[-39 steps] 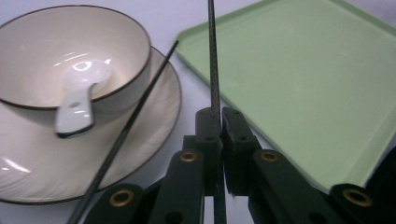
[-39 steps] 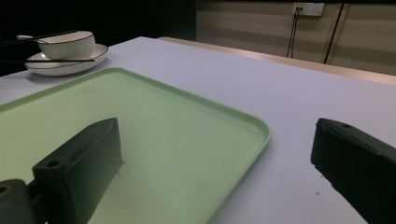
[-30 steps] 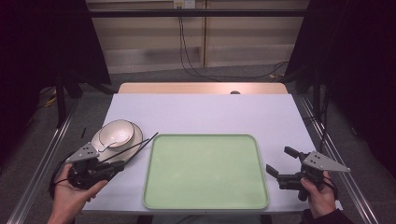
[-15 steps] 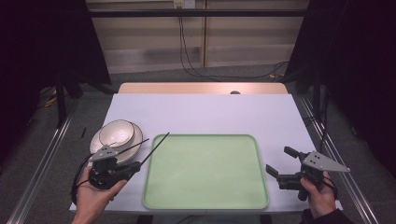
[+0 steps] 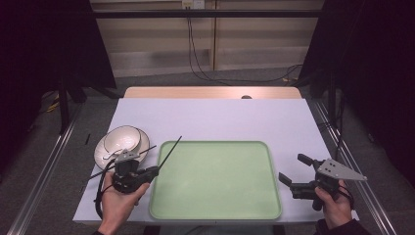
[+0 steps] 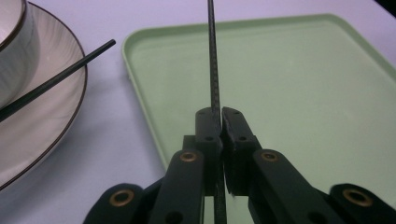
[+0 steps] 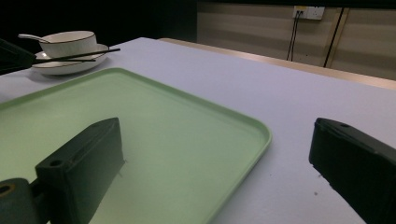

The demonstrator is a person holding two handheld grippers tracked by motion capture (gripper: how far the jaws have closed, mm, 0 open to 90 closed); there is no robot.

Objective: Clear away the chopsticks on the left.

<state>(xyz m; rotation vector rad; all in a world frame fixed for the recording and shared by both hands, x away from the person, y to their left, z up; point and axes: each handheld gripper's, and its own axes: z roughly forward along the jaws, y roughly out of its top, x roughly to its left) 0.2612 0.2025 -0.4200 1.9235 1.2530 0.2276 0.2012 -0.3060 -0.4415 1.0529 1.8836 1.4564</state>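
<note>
Left tongs around chopstick

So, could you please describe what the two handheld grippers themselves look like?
Both are black. The left gripper trails a black cable that loops beside the hand, and its linkages show brass-coloured pivots. The right gripper carries a grey three-cornered plate on top with small holes.

We see left gripper clamped on chopstick above green tray; second chopstick on plate, left.
</note>
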